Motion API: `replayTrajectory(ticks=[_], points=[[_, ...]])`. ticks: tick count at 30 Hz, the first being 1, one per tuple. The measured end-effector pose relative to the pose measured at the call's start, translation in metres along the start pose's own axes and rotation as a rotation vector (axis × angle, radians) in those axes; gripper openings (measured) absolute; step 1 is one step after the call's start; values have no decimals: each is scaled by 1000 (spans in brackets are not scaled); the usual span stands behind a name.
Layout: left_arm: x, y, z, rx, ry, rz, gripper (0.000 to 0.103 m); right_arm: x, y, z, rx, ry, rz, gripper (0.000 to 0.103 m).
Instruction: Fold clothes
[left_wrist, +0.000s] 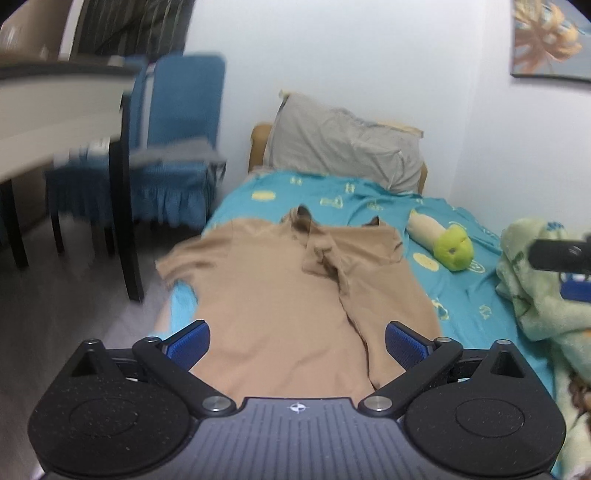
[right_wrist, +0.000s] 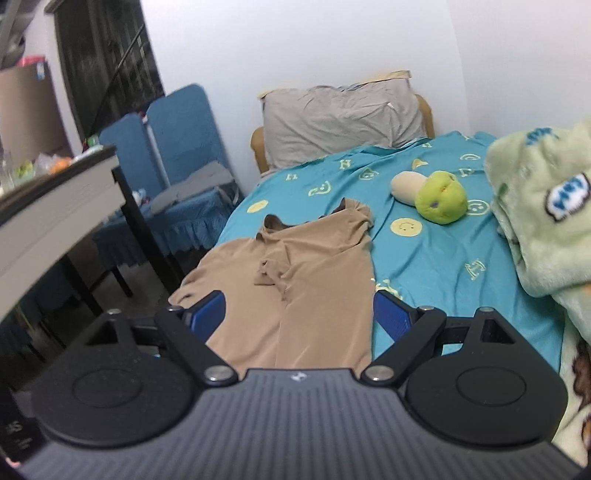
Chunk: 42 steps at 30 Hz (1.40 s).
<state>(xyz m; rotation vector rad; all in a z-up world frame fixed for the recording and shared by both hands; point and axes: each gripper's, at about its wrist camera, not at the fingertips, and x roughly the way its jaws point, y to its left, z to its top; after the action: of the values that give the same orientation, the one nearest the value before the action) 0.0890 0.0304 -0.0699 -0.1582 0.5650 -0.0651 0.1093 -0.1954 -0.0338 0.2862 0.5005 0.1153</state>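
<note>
A tan shirt (left_wrist: 273, 291) (right_wrist: 295, 280) lies spread on the blue patterned bed sheet (left_wrist: 461, 295) (right_wrist: 443, 266), neck toward the pillow. Its right sleeve is folded inward over the chest and its left side hangs over the bed's edge. My left gripper (left_wrist: 297, 345) hovers above the shirt's lower part, blue pads wide apart, nothing between them. My right gripper (right_wrist: 299, 317) also stands open above the shirt's lower half, holding nothing. Part of the right gripper (left_wrist: 557, 254) shows at the right edge of the left wrist view.
A grey pillow (left_wrist: 343, 147) (right_wrist: 340, 118) leans at the bed's head. A green and cream plush toy (left_wrist: 443, 240) (right_wrist: 428, 194) lies right of the shirt. A pale green fleece blanket (left_wrist: 535, 295) (right_wrist: 543, 214) is heaped at the right. Blue-covered chairs (left_wrist: 177, 155) (right_wrist: 177, 155) and a table (left_wrist: 55, 122) stand left.
</note>
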Motion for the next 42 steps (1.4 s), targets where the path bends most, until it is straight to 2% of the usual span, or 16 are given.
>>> replayTrajectory(ticks=[9, 12, 15, 19, 25, 27, 30, 34, 36, 37, 38, 39, 41, 42], points=[[42, 71, 9, -365, 107, 7, 95, 10, -12, -8, 69, 43, 22, 88], [73, 102, 23, -451, 131, 16, 91, 14, -16, -9, 87, 64, 22, 88], [110, 137, 33, -571, 146, -13, 89, 20, -22, -10, 114, 85, 22, 88], [159, 178, 36, -732, 132, -59, 81, 36, -32, -9, 173, 111, 30, 88], [222, 224, 30, -806, 119, 43, 80, 70, -46, -8, 230, 157, 22, 88], [239, 243, 23, -865, 111, 43, 80, 83, -49, -9, 246, 180, 19, 88], [264, 259, 22, -866, 114, 2, 80, 102, -53, -10, 272, 215, 14, 88], [294, 274, 26, -905, 130, -12, 80, 117, -54, -15, 304, 261, 20, 88], [309, 276, 30, -918, 141, 6, 72, 121, -54, -19, 316, 281, 19, 88], [314, 278, 32, -922, 141, 15, 65, 123, -54, -21, 322, 290, 21, 88], [316, 277, 34, -918, 134, 30, 52, 125, -55, -22, 328, 300, 18, 88], [318, 276, 37, -912, 127, 46, 44, 126, -55, -24, 333, 309, 11, 88], [318, 273, 47, -869, 111, 80, 14, 126, -57, -24, 349, 314, -2, 88], [315, 269, 54, -828, 107, 92, 10, 125, -58, -24, 358, 311, -2, 88]])
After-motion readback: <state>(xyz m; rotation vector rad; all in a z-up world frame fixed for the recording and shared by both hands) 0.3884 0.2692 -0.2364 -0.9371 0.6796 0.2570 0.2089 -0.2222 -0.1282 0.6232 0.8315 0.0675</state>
